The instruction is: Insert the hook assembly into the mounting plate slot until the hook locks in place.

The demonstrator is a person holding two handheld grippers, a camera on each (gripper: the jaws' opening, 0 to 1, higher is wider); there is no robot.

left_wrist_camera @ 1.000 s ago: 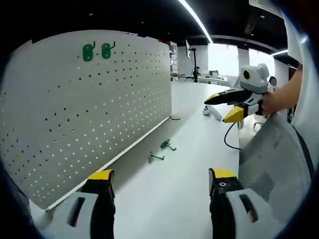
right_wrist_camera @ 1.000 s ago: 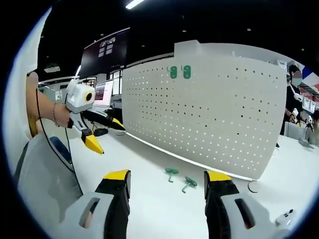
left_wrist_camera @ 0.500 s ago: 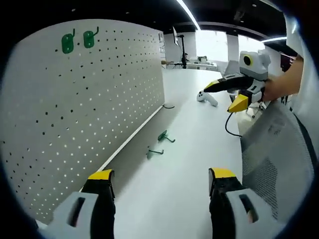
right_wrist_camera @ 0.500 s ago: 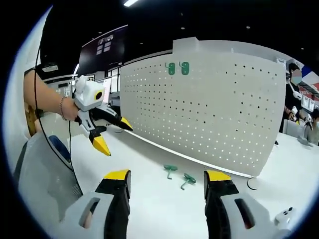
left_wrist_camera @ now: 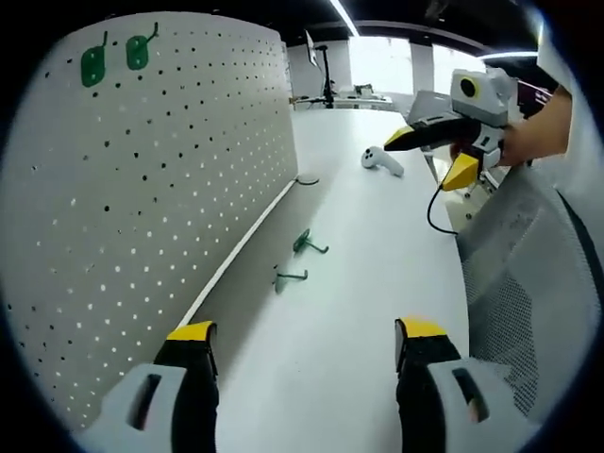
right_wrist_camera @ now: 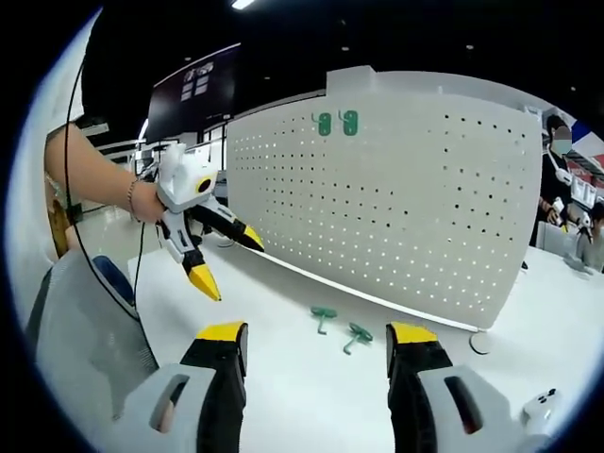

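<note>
Both grippers have advanced toward the pegboard (right_wrist_camera: 396,198) since the earlier frames. Left gripper (left_wrist_camera: 300,344) fingers stand wide apart, holding nothing. Right gripper (right_wrist_camera: 316,340) fingers likewise stand wide and empty. Two loose green hooks (right_wrist_camera: 340,326) lie on the white surface (left_wrist_camera: 359,283) just beside the pegboard's base. Two further green hooks (left_wrist_camera: 115,58) hang near the pegboard's top edge.

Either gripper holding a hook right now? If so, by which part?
Nothing held. Left gripper and right gripper are both open and empty; both loose hooks lie on the table.
</note>
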